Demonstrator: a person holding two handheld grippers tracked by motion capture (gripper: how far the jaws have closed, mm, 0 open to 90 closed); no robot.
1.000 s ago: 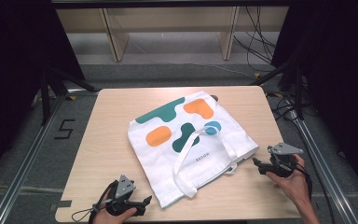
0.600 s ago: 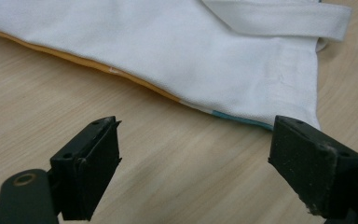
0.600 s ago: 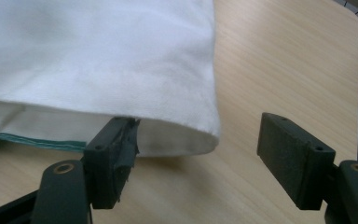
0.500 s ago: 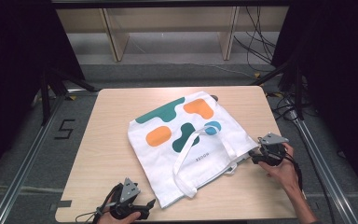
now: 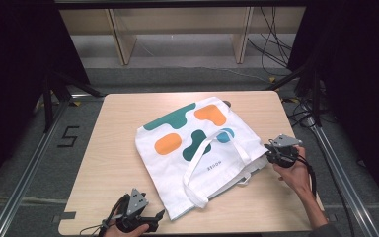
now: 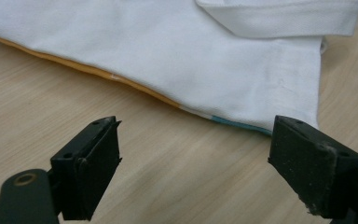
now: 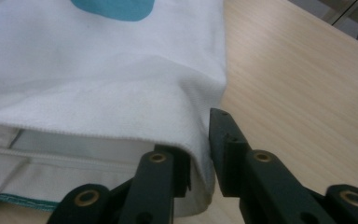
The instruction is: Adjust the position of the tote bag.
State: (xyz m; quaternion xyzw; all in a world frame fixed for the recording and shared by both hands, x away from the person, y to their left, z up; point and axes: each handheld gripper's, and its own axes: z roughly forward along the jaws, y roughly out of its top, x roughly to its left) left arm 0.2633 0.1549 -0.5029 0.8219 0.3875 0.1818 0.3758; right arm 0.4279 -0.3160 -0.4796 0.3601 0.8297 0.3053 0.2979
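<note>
Since a second ago both tongs have closed in on the white cloth tote bag with green, orange and blue blobs [image 5: 197, 148], which lies flat mid-tabletop [image 5: 113, 148]. Near left, the left tongs [image 6: 193, 163] hover with jaws wide apart, just short of the bag's near corner. At right, the right tongs [image 7: 199, 154] pinch the bag's right corner.
</note>
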